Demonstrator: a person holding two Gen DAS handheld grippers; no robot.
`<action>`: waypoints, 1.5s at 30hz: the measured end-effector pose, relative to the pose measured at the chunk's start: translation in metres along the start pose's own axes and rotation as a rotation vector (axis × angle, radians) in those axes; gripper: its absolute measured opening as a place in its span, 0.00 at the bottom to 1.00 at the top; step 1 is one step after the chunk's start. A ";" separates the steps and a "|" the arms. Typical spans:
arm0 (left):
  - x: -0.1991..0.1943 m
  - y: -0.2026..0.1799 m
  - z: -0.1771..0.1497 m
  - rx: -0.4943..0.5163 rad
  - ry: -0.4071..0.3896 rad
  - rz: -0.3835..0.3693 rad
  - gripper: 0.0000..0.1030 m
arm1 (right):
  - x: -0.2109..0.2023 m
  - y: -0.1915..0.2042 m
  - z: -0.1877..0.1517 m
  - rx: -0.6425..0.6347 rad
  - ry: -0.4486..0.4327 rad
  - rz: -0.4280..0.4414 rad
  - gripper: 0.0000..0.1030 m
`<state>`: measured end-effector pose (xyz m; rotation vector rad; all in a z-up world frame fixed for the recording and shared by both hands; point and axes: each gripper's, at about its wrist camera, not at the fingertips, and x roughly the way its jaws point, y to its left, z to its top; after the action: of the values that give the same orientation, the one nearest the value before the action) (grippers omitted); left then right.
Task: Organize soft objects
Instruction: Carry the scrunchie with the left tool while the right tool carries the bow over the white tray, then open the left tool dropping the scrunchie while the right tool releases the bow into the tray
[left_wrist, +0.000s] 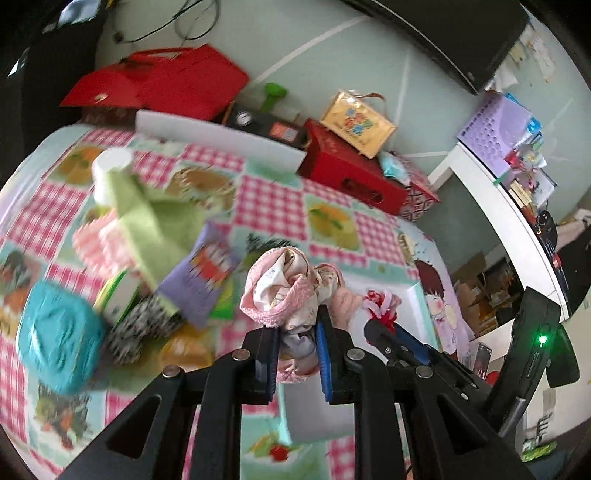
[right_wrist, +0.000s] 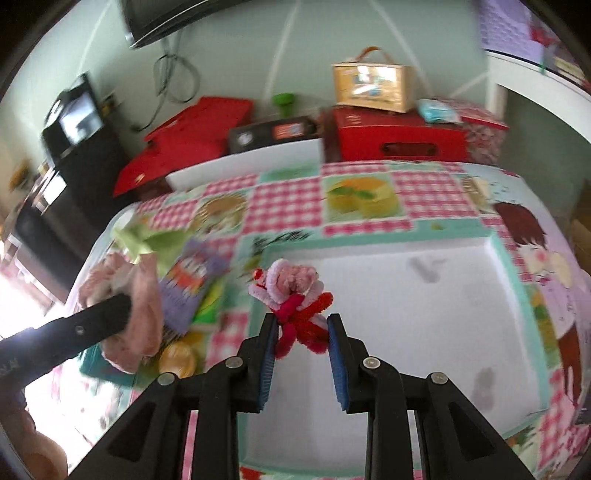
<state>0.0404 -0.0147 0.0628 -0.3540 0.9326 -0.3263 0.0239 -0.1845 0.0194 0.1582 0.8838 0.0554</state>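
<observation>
Left wrist: jaws clamping pink cloth.

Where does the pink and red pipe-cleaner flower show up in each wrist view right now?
Left wrist view: pipe-cleaner flower right of centre, pinched in the right claw.
Right wrist view: same flower at centre, between the claw's blue pads.
Shared landmark: white tray, also, beneath the flower.

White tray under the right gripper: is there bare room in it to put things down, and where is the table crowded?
The white tray is bare across its floor, bordered by its teal-edged rim. Checked tablecloth behind it, toward the red box, is also free. Left of the tray is crowded: green cloth, purple packet, teal container.
</observation>
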 end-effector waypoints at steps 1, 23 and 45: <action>0.004 -0.004 0.005 0.006 -0.002 -0.002 0.18 | -0.001 -0.007 0.005 0.018 -0.007 -0.014 0.28; 0.086 -0.084 0.052 0.124 0.043 -0.056 0.18 | 0.019 -0.134 0.051 0.394 0.017 -0.319 0.28; 0.156 -0.069 0.006 0.143 0.243 0.008 0.19 | 0.053 -0.147 0.038 0.365 0.144 -0.338 0.31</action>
<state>0.1241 -0.1407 -0.0164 -0.1810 1.1409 -0.4330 0.0841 -0.3278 -0.0209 0.3462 1.0491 -0.4162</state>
